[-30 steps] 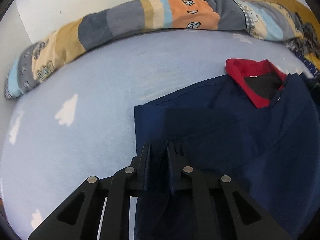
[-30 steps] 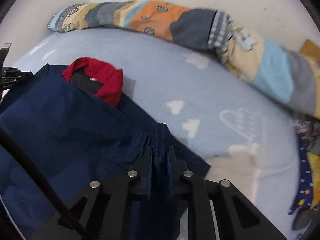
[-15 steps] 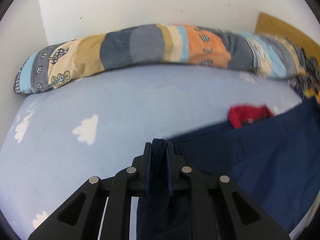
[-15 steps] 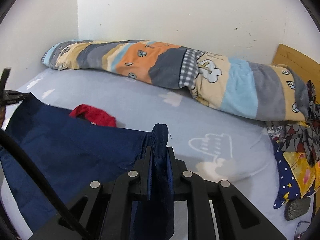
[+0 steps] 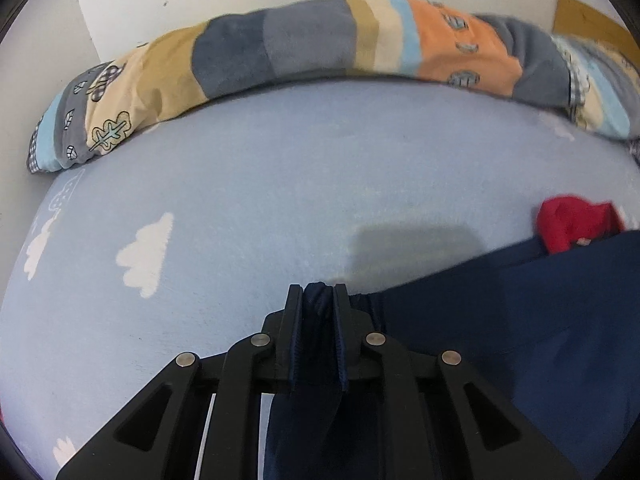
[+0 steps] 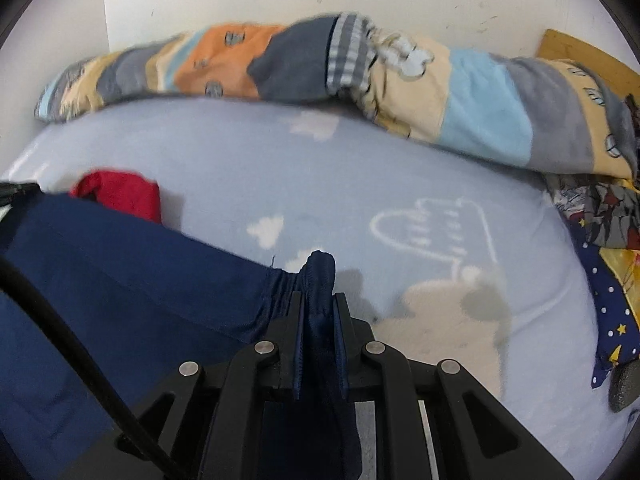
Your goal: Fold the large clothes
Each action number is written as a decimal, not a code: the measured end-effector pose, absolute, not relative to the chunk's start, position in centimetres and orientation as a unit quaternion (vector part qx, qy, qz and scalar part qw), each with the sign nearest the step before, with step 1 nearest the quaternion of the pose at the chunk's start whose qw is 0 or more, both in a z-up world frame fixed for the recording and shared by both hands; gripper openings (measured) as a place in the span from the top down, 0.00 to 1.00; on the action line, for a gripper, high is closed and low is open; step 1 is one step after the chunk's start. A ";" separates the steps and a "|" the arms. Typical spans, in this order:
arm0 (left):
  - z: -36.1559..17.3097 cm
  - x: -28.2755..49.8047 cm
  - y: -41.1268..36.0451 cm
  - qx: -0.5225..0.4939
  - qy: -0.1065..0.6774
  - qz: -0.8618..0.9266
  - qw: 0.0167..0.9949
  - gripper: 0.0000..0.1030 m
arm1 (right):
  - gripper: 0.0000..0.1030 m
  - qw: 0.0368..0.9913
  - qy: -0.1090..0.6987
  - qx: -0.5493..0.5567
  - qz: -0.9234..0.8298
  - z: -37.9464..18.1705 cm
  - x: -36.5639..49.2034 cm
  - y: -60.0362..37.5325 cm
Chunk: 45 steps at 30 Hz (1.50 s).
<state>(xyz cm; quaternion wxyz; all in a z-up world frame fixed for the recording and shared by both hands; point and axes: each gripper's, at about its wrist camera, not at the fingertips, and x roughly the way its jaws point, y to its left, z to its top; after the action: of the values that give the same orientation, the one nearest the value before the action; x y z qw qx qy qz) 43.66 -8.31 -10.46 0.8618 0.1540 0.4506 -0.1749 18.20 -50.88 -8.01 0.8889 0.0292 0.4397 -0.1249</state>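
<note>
1. Navy blue cloth garment with a red collar [image 5: 520, 320]: bunched hem corners sit clamped in the left gripper [image 5: 318, 312] and right gripper [image 6: 318, 316].
2. It hangs stretched between them over the pale blue cloud-print bedsheet [image 5: 260, 184], near its front edge.
3. Judged step: carrying the hem toward the collar; next, lower it evenly.

You're dropping both cameras back toward the bed compared to half a second ago, so less wall shows. The navy shirt [image 5: 520, 320] is no longer laid flat like a second back; it's pulled up in a taut sheet, hiding most of the red collar [image 6: 116, 194].
</note>
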 end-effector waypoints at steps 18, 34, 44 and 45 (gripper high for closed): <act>-3.8 29.4 -0.1 0.106 0.420 -0.239 0.869 0.44 | 0.64 0.897 0.439 0.049 -0.005 -1.1 5.7 -40.6; -5.9 21.2 -0.8 0.130 0.422 -0.237 0.865 0.39 | 0.90 0.875 0.477 0.063 -0.056 -2.9 0.8 -36.1; -10.4 19.0 -7.5 0.144 0.478 -0.182 0.847 0.33 | 0.69 0.821 0.567 0.056 -0.036 -7.1 9.3 -24.6; -11.6 18.9 -7.7 0.158 0.482 -0.175 0.844 0.32 | 0.69 0.813 0.579 0.045 -0.046 -8.3 9.7 -23.9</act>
<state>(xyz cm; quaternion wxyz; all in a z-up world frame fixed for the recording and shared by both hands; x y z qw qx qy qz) 18.86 -7.73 -11.57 0.8438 0.1579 0.4823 -0.1746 9.74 -23.92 -8.30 0.8125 0.0449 0.5793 -0.0462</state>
